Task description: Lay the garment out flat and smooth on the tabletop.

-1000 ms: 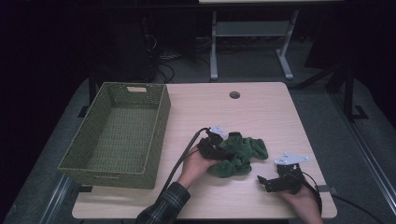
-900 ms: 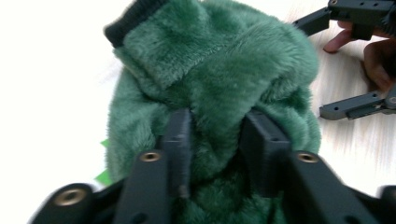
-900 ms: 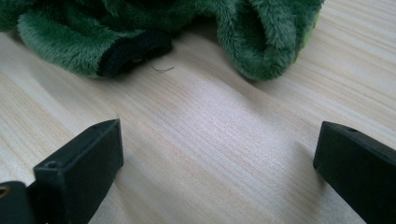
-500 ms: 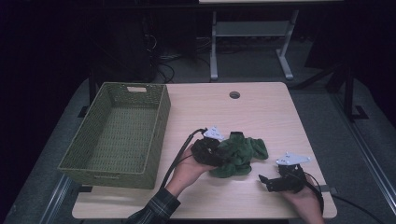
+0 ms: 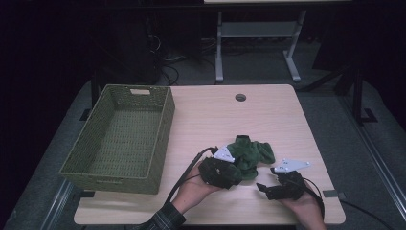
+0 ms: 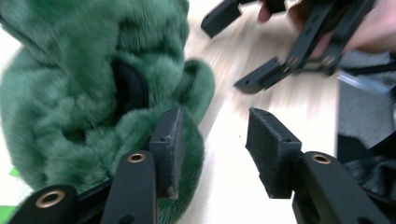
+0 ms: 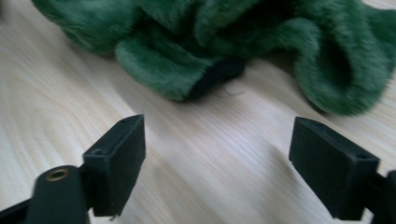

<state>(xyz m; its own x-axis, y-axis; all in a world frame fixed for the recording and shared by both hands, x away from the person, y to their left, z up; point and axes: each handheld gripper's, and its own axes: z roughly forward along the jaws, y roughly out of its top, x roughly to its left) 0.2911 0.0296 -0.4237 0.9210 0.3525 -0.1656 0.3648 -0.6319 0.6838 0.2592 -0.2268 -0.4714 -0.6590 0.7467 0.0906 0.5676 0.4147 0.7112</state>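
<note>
A green furry cloth (image 5: 253,152) lies crumpled on the table's near right part. My left gripper (image 5: 236,175) sits at the cloth's near-left end. In the left gripper view its jaws (image 6: 214,149) stand open after just opening, with bare table between the pads and the cloth (image 6: 84,102) brushing the outside of the left jaw. My right gripper (image 5: 262,188) rests low near the front edge, pointing left. Its jaws (image 7: 217,163) are wide apart though they have just been closing, with bare wood between them and the cloth (image 7: 224,37) a little beyond. The right gripper (image 6: 236,49) also appears in the left gripper view.
A green woven basket (image 5: 163,139) stands empty on the table's left half. A round cable hole (image 5: 240,97) sits near the far edge. A grey desk frame (image 5: 219,48) stands on the floor behind. The front edge runs just under both hands.
My left gripper has drawn back toward the front edge from the cloth's left side. The cloth has shifted slightly. The right hand has stayed in place.
</note>
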